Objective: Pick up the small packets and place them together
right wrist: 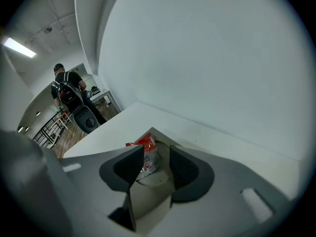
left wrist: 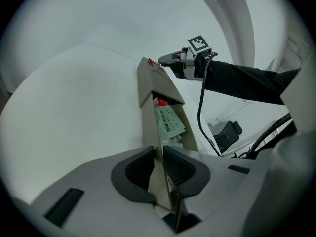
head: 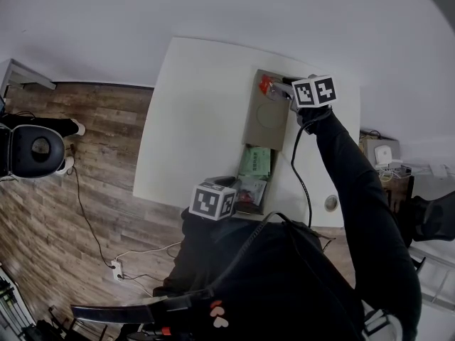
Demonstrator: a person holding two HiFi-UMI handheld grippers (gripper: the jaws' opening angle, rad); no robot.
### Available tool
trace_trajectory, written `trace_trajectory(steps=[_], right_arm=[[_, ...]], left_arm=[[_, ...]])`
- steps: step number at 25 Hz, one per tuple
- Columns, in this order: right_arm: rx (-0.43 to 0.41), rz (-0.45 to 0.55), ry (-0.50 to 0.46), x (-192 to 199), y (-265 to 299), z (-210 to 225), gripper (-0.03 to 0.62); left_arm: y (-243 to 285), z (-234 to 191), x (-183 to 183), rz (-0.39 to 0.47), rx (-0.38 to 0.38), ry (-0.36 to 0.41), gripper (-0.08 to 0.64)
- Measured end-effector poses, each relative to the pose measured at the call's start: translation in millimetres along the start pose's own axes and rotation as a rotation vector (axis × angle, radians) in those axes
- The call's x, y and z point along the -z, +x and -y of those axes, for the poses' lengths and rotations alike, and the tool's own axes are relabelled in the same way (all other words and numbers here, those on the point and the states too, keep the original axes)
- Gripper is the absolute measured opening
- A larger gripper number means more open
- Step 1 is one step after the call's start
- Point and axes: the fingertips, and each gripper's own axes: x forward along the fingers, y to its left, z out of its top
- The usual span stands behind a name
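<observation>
The left gripper [left wrist: 158,157] pinches a thin wall at the near end of a long tray [head: 267,123], which lies between the tabletop's [head: 192,119] near and far edges. The right gripper [right wrist: 157,158] stands spread, with a red packet [right wrist: 146,149] between its jaws at the tray's far end. A green packet [head: 254,162] lies mid-tray.

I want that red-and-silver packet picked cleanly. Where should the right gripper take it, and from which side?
Probably by its red upper end, coming down from above: the small red-and-silver packet leans up out of the beige tray's far compartment, flat faces toward the right gripper's open pads.
</observation>
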Motion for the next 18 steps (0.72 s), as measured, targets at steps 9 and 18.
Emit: trace_trajectory(steps=[9,18], right_arm=[[-0.119,0.122,-0.266,-9.0,-64.9,-74.5,0.132],[-0.287,-0.177,-0.792,138.1,-94.9,-184.7,0.155]], left_arm=[[-0.6,1.0,0.0,-0.001,0.009,-0.001,0.06],[0.4,1.9,-0.4,-0.008,0.002,0.018,0.06]])
